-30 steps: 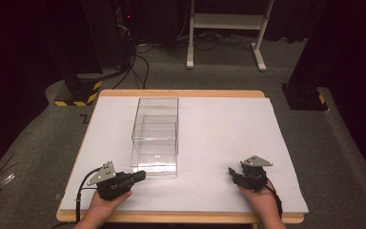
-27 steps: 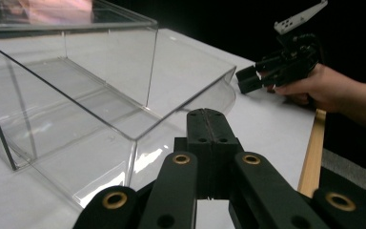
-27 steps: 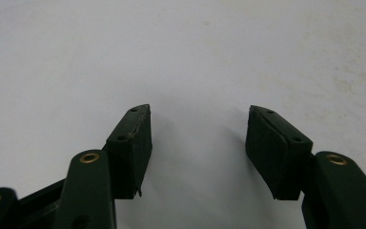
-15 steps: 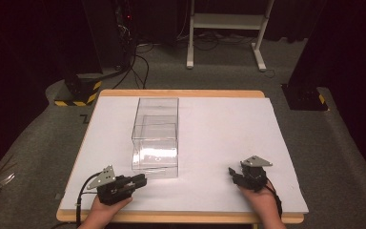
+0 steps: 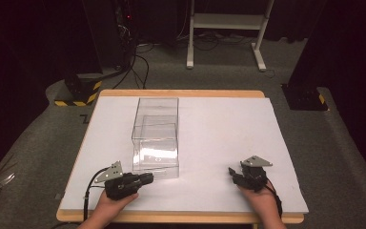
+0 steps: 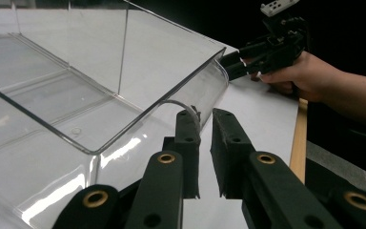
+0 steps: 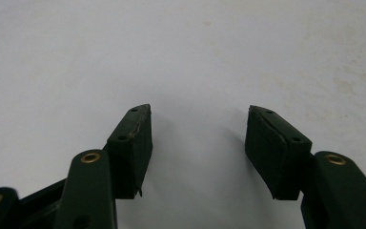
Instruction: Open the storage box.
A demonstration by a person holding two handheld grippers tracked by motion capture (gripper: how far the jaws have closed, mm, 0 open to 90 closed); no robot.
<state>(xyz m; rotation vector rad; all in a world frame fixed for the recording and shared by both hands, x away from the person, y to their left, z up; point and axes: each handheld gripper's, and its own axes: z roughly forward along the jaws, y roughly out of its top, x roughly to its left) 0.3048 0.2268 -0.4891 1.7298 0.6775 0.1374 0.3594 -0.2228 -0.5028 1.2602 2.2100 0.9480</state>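
Approach step in hand. Clear plastic rectangular box (image 5: pixel 155 138) sits centre-left on the table (image 5: pixel 228 138). Left hand-held gripper (image 6: pixel 205 119), jaws just closing to a narrow empty gap, hovers beside its near corner; right hand-held gripper (image 7: pixel 198 143) rests spread, empty. Next move likely calls for seating a jaw over the wall.

The right gripper (image 7: pixel 198 119) holds its jaws wide apart, empty, over the white table cover (image 7: pixel 124 47).

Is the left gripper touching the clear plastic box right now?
Cannot tell. In the left gripper view, the left gripper sits right at the clear plastic box's near corner, nothing between its narrow-set jaws; no gap or contact shows plainly.
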